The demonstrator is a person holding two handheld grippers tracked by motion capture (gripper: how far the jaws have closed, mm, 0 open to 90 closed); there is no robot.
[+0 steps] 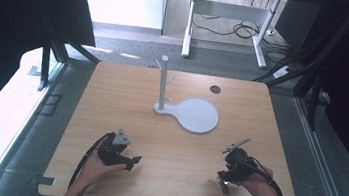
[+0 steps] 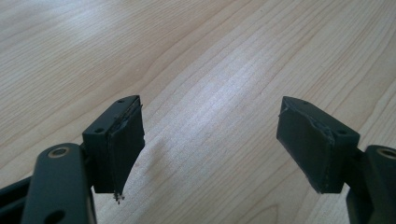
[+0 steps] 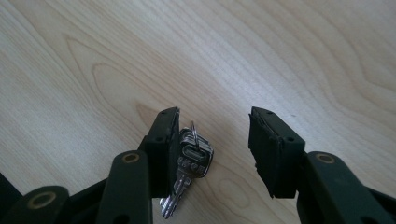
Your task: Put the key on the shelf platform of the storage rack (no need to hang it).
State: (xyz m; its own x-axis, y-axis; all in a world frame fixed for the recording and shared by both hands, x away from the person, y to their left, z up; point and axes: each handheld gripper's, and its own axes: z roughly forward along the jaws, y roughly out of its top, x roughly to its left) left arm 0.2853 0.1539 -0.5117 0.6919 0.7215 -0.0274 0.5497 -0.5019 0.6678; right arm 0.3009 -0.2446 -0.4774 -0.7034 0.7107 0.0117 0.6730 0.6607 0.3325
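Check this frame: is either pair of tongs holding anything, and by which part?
Nothing is held. The left tongs stand open over bare table. The right tongs are open too; a bunch of keys lies on the wood beside one jaw, ungripped.

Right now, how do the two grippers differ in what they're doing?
The right gripper has a bunch of keys lying between its jaws, against one of them; the left gripper has only bare table between its jaws. In the high view the left gripper's grey plate faces up, while the right gripper's stands tilted on edge. Both are open, held low over the table, one in each hand.
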